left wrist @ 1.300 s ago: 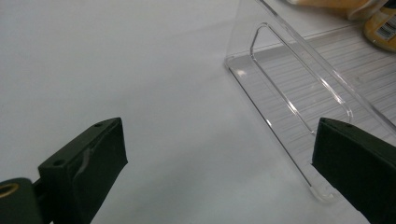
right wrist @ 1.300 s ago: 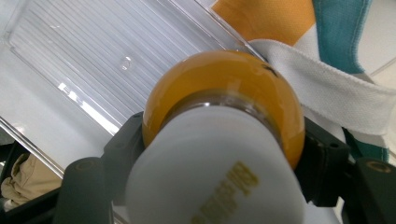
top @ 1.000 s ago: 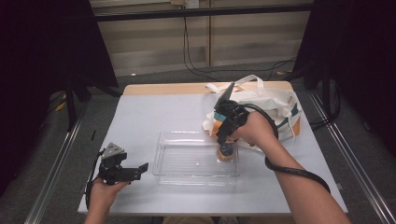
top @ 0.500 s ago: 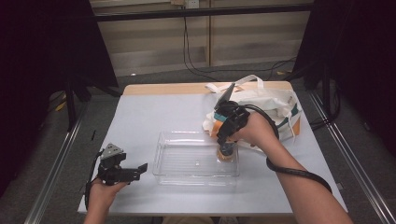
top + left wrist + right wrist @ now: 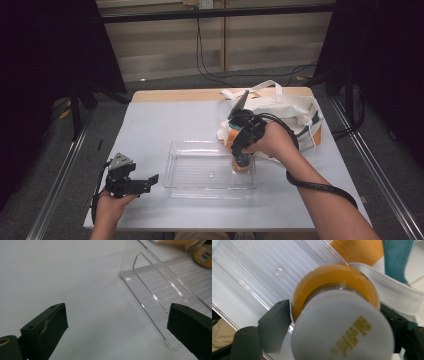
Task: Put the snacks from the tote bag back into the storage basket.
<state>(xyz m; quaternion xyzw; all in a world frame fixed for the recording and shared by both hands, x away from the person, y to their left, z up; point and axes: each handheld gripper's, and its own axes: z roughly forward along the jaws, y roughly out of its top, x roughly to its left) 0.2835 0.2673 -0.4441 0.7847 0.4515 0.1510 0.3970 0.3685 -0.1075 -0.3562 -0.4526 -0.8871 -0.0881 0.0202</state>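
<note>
One orange bottle upright between the right hand-held gripper's just-opening jaws.

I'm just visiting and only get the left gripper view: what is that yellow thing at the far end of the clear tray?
Observer: A bottle of orange drink with a white cap, upright at the tray's right end.
Operator: Is anything holding it?
Observer: The right gripper reaches down around it; its jaws have just been opening, with the bottle between them.
Operator: Anything else on the table?
Observer: A white cloth bag lies just behind the tray's right end.
</note>
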